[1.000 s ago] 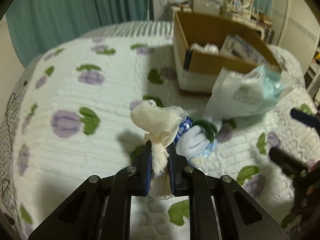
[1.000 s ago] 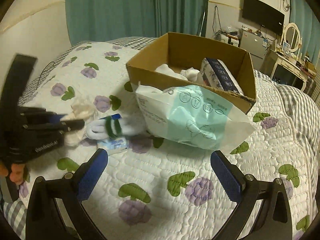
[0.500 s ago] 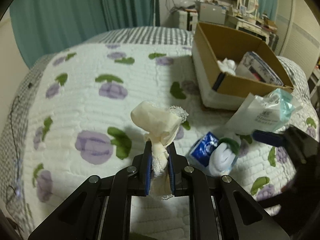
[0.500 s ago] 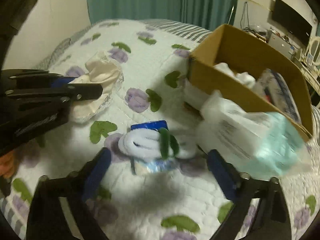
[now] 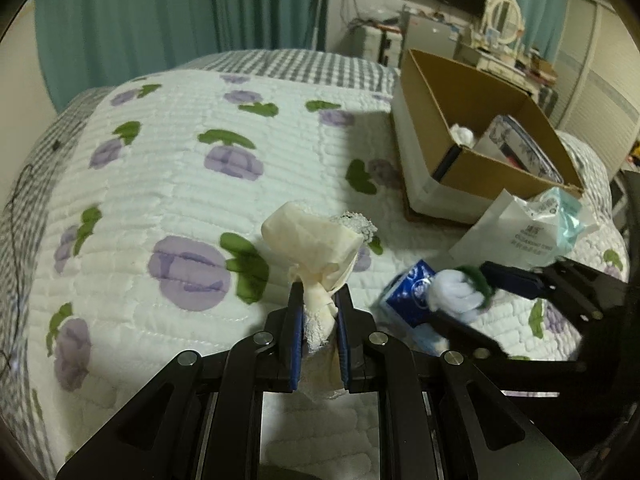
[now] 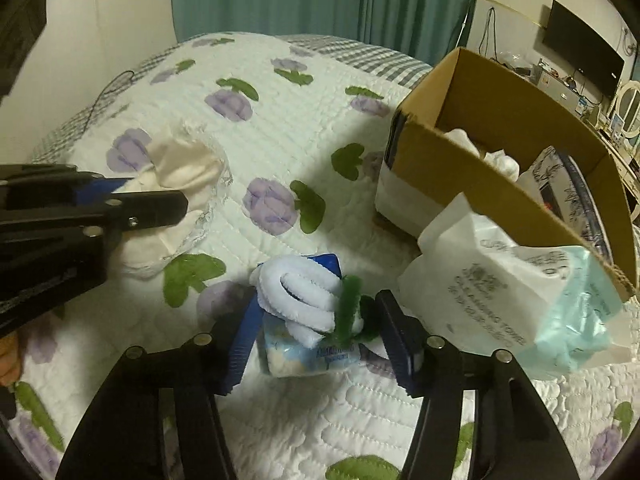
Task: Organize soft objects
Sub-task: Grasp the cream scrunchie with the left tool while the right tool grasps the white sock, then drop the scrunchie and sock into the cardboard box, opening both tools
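So the right tongs (image 6: 320,316) have been brought down around the white roll (image 6: 298,300) on the bed (image 6: 240,80), jaws apart, not yet clamped. The cream cloth (image 5: 316,248) is kept clamped in the left tongs (image 5: 318,312), so both probably get dropped in the cardboard box (image 6: 500,120) next.

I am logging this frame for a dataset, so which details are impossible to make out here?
- Cardboard box contents: mostly hidden by its front wall, both views.
- Print on the blue packet: too small, partly under the white sock.
- Right gripper contact with the sock: unclear, left view blurred.
- Cream cloth type: bunched in the left gripper.
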`<state>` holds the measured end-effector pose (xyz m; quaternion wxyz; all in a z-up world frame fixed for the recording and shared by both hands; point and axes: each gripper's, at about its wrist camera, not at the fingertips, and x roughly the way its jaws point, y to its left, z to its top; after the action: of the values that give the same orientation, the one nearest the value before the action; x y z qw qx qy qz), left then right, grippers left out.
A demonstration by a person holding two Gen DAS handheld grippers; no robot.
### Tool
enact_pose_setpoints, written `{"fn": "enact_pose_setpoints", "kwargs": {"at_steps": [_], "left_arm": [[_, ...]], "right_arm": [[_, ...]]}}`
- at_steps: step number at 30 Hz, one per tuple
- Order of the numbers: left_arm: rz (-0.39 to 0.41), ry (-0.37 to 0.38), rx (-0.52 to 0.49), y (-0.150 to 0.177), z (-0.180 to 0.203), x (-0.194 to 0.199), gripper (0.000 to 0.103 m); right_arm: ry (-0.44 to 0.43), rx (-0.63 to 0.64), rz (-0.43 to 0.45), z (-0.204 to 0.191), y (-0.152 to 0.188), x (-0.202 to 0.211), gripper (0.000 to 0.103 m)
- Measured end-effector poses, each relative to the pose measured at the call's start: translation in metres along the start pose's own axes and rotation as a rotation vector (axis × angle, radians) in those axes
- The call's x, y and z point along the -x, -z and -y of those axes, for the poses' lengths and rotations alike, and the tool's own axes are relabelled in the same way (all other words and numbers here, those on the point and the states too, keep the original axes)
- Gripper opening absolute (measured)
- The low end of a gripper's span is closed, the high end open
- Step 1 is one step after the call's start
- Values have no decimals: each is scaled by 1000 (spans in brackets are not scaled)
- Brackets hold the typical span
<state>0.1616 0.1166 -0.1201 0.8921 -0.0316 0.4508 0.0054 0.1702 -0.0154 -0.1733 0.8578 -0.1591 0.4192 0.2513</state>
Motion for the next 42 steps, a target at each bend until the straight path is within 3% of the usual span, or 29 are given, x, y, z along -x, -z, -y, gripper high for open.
{"fn": "enact_pose_setpoints", "kwargs": {"at_steps": [2,3,4,15,19,26,28,32,42], "left_arm": [[14,-13,4,0,1,6,14],[18,-20,0,0,3,10,14],[25,-28,-1,-1,5,15,14],[127,-9,-46,-6,45,83,14],[165,34,-67,-24,66,101,14],[210,121,-92,-67,100,104,14],[210,160,-107,-88,109,94,14],[209,152,-118,-122,120,67,14],[127,150,-122,-170,145,-33,14]], "right_arm": [[4,14,13,0,-1,11,52],[3,14,18,0,-1,15,28],[-13,11,21,0,-2,22,27],[-19,0,170,10,3,121,23],[3,-18,249,31,-7,168,23],[77,-41,321,85,-35,217,23],[111,-49,334,105,-46,221,23],[156,-66,329,142,-64,215,23],[147,-157,166,214,-103,106,23]]}}
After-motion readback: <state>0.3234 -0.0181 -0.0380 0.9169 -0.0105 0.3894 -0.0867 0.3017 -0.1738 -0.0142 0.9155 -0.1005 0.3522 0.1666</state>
